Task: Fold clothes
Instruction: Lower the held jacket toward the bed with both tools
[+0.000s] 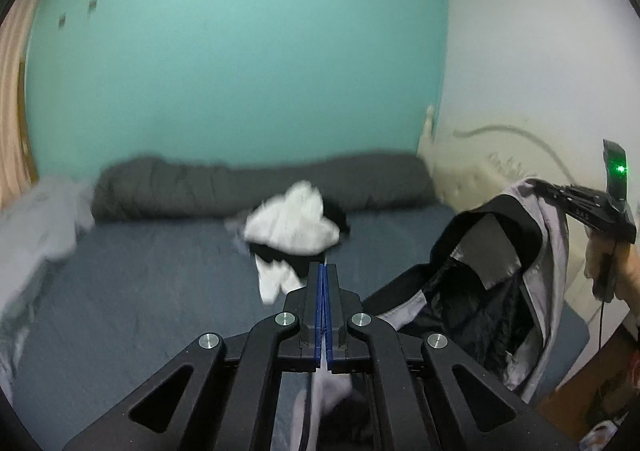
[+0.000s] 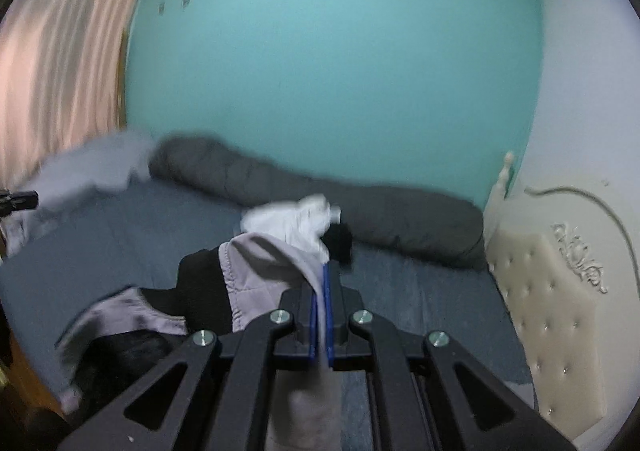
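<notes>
Both grippers, left (image 1: 324, 271) and right (image 2: 325, 271), clamp the jacket (image 1: 500, 283), which sags between them toward six o'clock.

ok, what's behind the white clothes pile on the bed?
Behind the white clothes pile a long dark grey rolled duvet lies along the teal wall. A black garment pokes out beside the pile; how far it runs underneath is covered.

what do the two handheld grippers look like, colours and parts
Both are matte black linkage frames with round silver pivot bolts and triangular cutouts. The left gripper and right gripper each carry two long blue pads on black fingers. Seen from the left wrist camera, the right one bears a green light and a thin black cable.
</notes>
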Available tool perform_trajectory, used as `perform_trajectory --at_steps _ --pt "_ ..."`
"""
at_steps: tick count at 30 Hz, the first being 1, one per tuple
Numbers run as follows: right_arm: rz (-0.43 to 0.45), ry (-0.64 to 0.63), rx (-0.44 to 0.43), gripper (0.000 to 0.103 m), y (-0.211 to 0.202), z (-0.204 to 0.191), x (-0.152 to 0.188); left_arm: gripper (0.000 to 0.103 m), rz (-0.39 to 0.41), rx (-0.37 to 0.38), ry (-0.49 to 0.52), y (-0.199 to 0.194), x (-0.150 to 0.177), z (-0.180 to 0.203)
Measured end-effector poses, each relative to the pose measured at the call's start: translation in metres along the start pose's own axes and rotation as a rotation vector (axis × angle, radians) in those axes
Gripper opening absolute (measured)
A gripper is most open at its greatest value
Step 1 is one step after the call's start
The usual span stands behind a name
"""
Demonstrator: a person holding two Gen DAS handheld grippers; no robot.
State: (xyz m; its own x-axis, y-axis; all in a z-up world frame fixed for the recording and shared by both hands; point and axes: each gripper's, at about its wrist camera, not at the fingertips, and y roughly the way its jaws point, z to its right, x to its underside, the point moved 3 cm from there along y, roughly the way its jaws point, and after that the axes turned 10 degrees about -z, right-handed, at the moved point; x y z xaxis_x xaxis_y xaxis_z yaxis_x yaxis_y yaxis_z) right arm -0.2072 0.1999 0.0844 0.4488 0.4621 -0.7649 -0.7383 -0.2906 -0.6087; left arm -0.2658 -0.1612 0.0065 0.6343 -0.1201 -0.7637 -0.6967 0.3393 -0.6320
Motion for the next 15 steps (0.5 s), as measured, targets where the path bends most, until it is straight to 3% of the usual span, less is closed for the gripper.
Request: perform_trajectory --at_steps 6,15 --pt "-0.125 -0.015 -0.014 0.003 0.101 -0.017 0.028 0.000 -0.168 0.050 -0.045 0.122 0.046 -0.023" --pt "-0.268 0.029 -0.009 0.003 0.202 0.007 0.084 0.000 -0.381 0.170 -0.071 0.257 0.101 -0.002"
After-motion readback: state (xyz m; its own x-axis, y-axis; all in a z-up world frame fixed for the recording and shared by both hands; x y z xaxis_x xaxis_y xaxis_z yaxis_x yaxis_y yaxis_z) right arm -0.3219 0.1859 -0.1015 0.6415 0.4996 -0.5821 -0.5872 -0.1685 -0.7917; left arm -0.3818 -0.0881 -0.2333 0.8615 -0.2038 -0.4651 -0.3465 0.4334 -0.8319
